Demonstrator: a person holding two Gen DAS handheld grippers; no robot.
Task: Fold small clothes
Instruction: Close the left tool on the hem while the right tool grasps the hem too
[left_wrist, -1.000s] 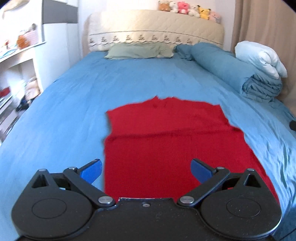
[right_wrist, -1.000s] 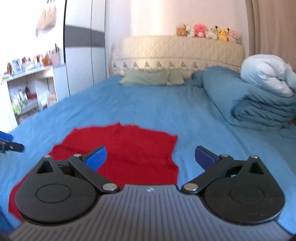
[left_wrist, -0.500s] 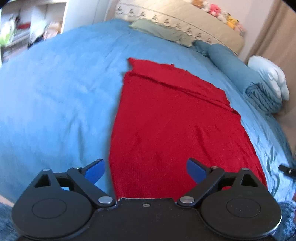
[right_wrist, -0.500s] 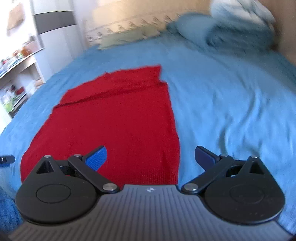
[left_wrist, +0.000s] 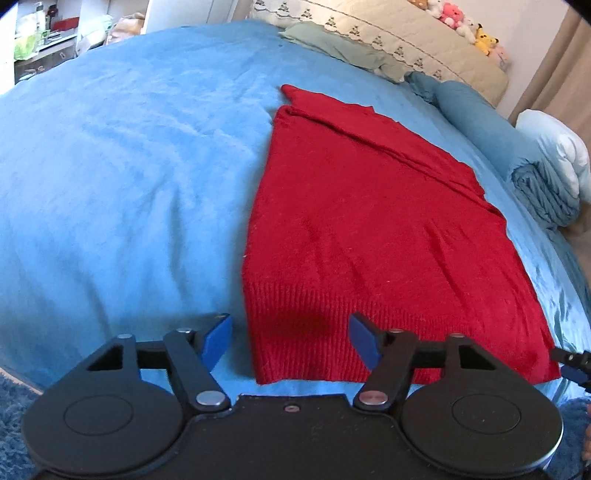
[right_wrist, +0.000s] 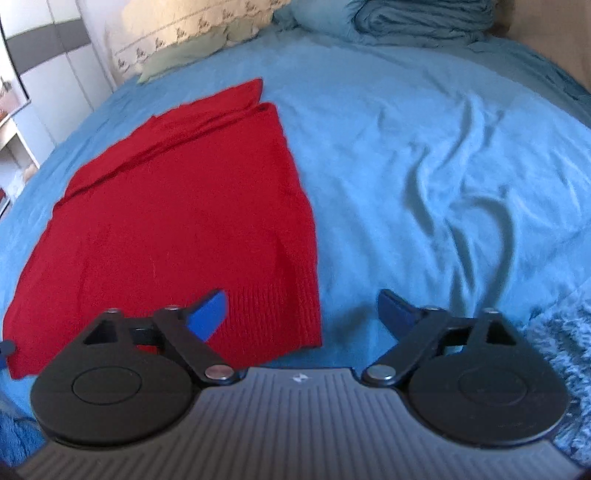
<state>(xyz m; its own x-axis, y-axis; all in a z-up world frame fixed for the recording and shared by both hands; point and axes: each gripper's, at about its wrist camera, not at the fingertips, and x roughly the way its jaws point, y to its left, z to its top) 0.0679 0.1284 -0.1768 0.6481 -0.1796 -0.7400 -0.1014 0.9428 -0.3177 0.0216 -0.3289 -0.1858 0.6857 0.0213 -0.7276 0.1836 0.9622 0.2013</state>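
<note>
A red knit garment (left_wrist: 369, 229) lies flat on the blue bed sheet (left_wrist: 129, 166), its ribbed hem nearest me. My left gripper (left_wrist: 290, 341) is open, its blue fingertips straddling the hem's near left corner just above it. In the right wrist view the same garment (right_wrist: 177, 221) lies left of centre. My right gripper (right_wrist: 301, 315) is open over the hem's near right corner, its left fingertip (right_wrist: 207, 314) above the red fabric, the right one over bare sheet. The right gripper's tip also shows at the left wrist view's right edge (left_wrist: 570, 363).
A rolled blue duvet (left_wrist: 491, 140) with a white pillow (left_wrist: 554, 147) lies at the bed's right side. A green pillow (left_wrist: 340, 48) and a quilted headboard (left_wrist: 388, 29) with plush toys are at the far end. Shelves (left_wrist: 44, 40) stand left. A fuzzy blue rug (right_wrist: 561, 339) lies below the bed edge.
Both grippers have tilted down and dropped toward the garment's near hem, the left to its left corner, the right to its right corner. The garment has not moved.
</note>
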